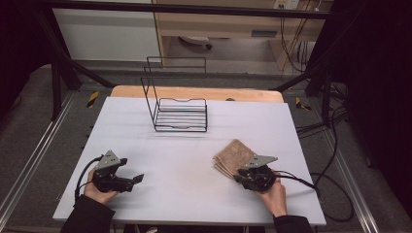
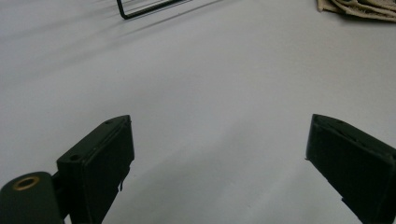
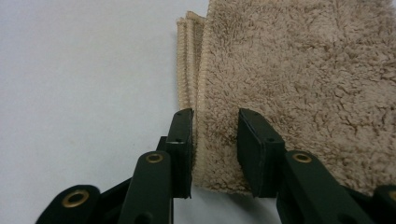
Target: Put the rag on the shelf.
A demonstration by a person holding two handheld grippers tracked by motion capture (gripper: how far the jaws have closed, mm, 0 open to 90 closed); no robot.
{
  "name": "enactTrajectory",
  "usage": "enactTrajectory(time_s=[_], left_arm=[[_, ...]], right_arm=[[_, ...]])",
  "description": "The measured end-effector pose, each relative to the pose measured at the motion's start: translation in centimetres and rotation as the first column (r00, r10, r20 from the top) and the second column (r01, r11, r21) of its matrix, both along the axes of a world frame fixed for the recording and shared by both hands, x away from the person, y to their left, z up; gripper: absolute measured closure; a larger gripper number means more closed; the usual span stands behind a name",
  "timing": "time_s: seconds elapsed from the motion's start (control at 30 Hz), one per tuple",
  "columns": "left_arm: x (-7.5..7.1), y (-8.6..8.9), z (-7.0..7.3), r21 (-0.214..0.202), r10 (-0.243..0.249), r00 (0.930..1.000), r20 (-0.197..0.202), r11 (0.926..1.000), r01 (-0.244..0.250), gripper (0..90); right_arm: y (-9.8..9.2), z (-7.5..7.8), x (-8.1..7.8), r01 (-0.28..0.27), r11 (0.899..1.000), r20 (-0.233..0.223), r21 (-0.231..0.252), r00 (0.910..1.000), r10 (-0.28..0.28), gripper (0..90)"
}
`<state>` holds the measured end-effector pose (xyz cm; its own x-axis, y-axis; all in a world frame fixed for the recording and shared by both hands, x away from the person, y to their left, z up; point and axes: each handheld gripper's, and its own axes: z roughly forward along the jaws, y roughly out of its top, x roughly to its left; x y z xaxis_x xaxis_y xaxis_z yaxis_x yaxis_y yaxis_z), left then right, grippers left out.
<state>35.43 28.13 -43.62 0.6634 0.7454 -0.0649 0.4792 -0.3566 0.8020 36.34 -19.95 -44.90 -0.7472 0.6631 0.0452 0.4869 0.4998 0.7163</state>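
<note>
Right gripper point(image 3: 215, 154): jaws nearly closed across the near edge of the folded beige towel point(image 3: 299, 79), which I judge pinched, one jaw under the layers; I would bite every layer before lifting. Left gripper point(image 2: 219, 154): jaws wide, empty, towel far beyond its right jaw

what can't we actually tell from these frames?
- Right gripper, right gripper view: jaws straddle the folded beige towel edge; whether they pinch it is unclear.
- Towel, high view: near corner hidden by the gripper; layer count too small to tell.
- Wire rack, left gripper view: cut off by the top edge.
- Left gripper: open over bare table.
</note>
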Motion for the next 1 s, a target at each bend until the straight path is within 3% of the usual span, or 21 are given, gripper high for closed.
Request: enactTrajectory(time_s=[0.07,0.17,0.33,0.73,0.87,0.93,1.0], left_arm=[[0.0,0.0,0.0,0.0,-0.001,1.0,-0.001,1.0,0.001,7.4],[0.0,0.0,0.0,0.0,-0.001,1.0,0.0,1.0,0.001,7.4],[0.0,0.0,0.0,0.0,-0.001,1.0,-0.001,1.0,0.001,7.5],[0.0,0.0,0.0,0.001,-0.001,1.0,-0.003,1.0,0.001,7.7],[0.1,0.0,0.0,0.001,-0.001,1.0,-0.004,1.0,0.001,7.7],[0.0,0.0,0.0,0.0,-0.001,1.0,-0.003,1.0,0.001,7.7],[0.0,0.0,0.0,0.0,-0.001,1.0,-0.001,1.0,0.001,7.7]], right_arm=[[0.0,0.0,0.0,0.001,1.0,0.001,0.0,1.0,-0.001,68.5],[0.0,0.0,0.1,0.007,1.0,0.017,-0.024,0.9998,-0.006,80.9],[0.2,0.4,0.3,0.028,0.999,0.0,-0.036,0.9996,-0.028,85.7],[0.8,1.7,0.3,0.035,0.999,-0.01,0.04,0.9993,-0.035,86.3],[1.3,1.3,0.2,0.025,0.999,-0.027,0.029,0.9994,-0.024,85.3],[1.6,0.7,0.3,0.021,1.0,-0.039,0.003,0.999,-0.021,81.0],[1.7,0.6,0.3,0.02,1.0,-0.042,0.006,0.9989,-0.02,77.9]])
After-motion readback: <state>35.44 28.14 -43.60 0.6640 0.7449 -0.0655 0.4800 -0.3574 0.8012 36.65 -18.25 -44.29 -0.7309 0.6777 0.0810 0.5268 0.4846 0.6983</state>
